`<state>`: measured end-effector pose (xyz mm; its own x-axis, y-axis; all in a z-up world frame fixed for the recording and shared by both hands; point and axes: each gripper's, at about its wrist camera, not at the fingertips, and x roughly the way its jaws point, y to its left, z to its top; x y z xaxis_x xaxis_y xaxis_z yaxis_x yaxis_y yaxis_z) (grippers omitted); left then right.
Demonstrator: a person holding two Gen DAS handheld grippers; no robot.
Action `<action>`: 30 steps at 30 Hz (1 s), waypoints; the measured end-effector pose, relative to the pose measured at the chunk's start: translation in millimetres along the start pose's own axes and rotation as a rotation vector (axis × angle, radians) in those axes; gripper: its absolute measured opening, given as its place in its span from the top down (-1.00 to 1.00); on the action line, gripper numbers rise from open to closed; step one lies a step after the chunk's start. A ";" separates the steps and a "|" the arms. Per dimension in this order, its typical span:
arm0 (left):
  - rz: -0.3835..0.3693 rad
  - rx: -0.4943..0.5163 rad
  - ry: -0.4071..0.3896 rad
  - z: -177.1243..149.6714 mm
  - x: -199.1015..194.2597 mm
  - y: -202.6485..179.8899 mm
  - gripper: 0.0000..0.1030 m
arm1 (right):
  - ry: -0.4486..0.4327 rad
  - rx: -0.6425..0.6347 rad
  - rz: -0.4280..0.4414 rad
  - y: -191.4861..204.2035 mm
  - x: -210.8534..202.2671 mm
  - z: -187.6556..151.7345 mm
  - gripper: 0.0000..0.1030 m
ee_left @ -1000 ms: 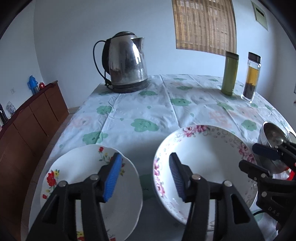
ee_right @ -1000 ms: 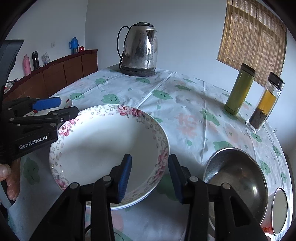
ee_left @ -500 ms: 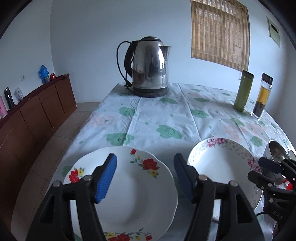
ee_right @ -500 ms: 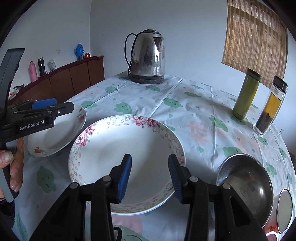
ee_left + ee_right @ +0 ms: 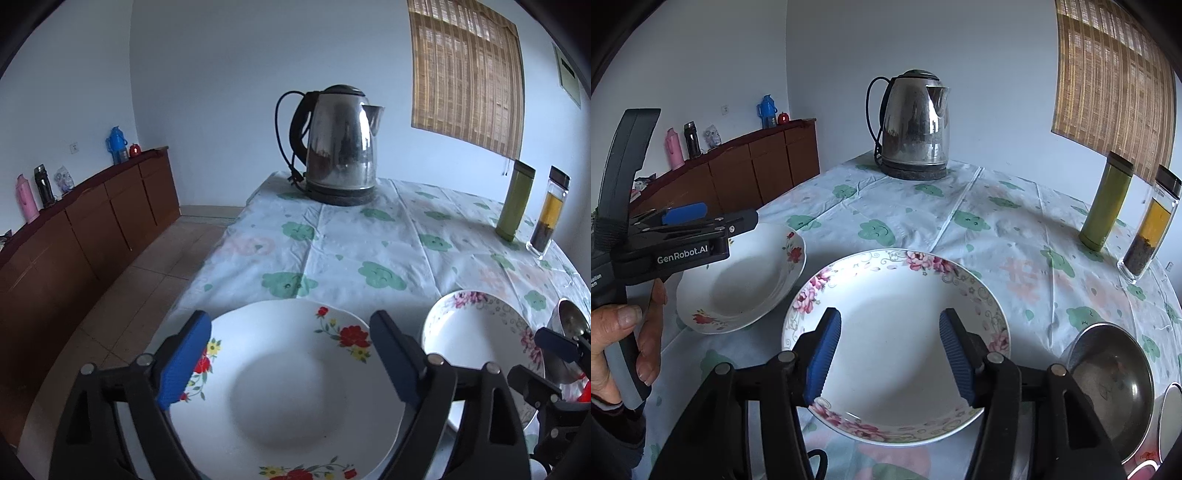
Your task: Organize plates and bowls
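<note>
A white plate with red flowers (image 5: 288, 391) lies at the table's near left corner. My left gripper (image 5: 291, 343) hovers over it, jaws opening wide, pads touching nothing. To its right sits a deeper plate with a pink-flower rim (image 5: 894, 295). My right gripper (image 5: 888, 350) hangs above that plate's near half, jaws opening, nothing pressed between them. A steel bowl (image 5: 1108, 376) stands right of the pink plate. In the right wrist view the left gripper (image 5: 701, 221) shows side-on above the red-flower plate (image 5: 738, 284). The right gripper (image 5: 546, 354) peeks in at the left wrist view's right edge.
A steel kettle (image 5: 340, 144) stands at the table's far end. A green flask (image 5: 515, 199) and a glass tea bottle (image 5: 550, 214) stand at the far right. A second steel rim (image 5: 1171, 417) sits beyond the bowl. A wooden sideboard (image 5: 92, 221) runs along the left wall. A person's hand (image 5: 613, 332) grips the left handle.
My left gripper has swung left from the pink-flower plate to above the red-flower plate, and its jaws have spread. The right gripper has drawn back a little and widened its jaws.
</note>
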<state>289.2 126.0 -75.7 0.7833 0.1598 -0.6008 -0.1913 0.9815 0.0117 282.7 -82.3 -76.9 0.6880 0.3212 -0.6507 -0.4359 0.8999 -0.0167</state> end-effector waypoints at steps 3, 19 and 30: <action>0.021 -0.020 0.008 0.9 1.6 9.0 -0.84 | -0.001 -0.008 0.019 8.2 2.4 3.6 -0.12; 0.104 -0.066 0.122 -4.4 23.6 35.4 -0.85 | 0.017 0.015 0.127 43.2 20.0 20.6 -0.12; 0.103 -0.119 0.192 -8.7 40.4 57.5 -0.82 | 0.053 -0.012 0.173 74.8 47.0 28.1 0.01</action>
<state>304.7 188.0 -106.2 0.6312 0.2242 -0.7425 -0.3419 0.9397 -0.0068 298.8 8.4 -87.3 0.5705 0.4549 -0.6838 -0.5526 0.8286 0.0901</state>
